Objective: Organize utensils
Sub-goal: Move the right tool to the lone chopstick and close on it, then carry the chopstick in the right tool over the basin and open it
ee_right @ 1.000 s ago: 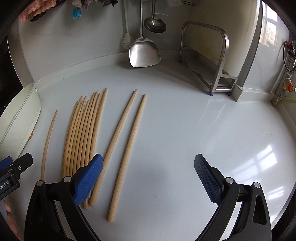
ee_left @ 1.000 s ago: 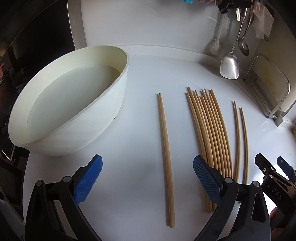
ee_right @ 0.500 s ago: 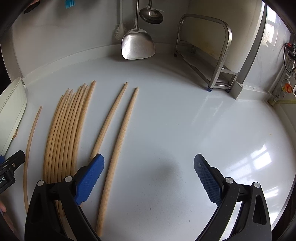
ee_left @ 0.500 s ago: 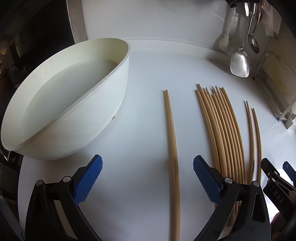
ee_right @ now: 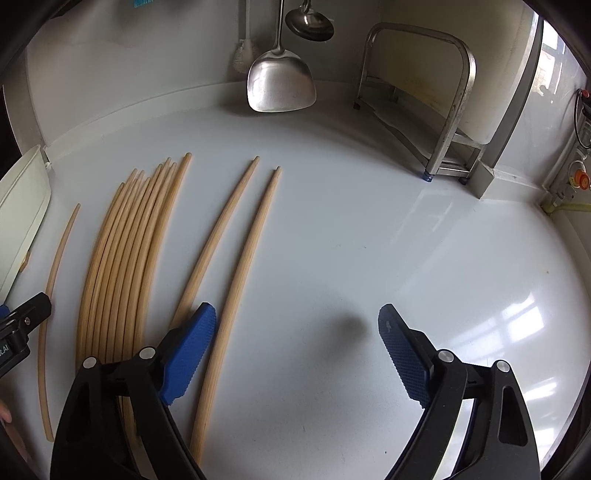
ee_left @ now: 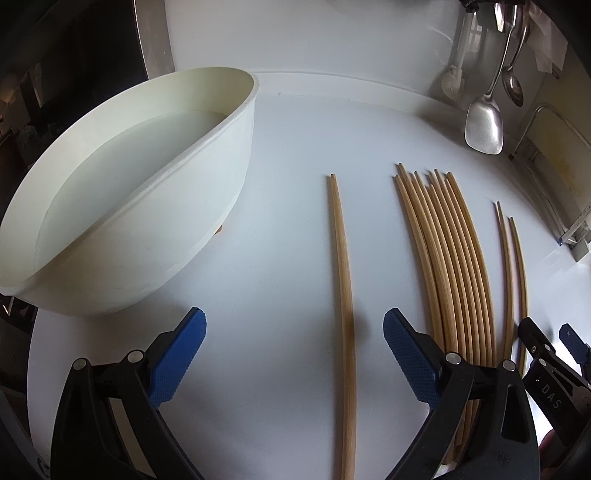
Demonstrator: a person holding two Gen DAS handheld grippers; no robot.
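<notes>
Chopsticks (ee_left: 341,280) btwn closing left gripper (ee_left: 295,354) jaws, angled down

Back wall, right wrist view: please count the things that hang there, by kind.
Metal spatula: 1
Metal ladle: 1
White brush: 1
Blue item, cut off at the top edge: 1
Total: 4

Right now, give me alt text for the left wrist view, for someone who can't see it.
The left tool, its jaws closing, hovers over a white counter with a close-laid pair of wooden chopsticks lying between its blue fingers but not yet gripped. A large white basin sits to the left, and a bundle of chopsticks to the right.
</notes>
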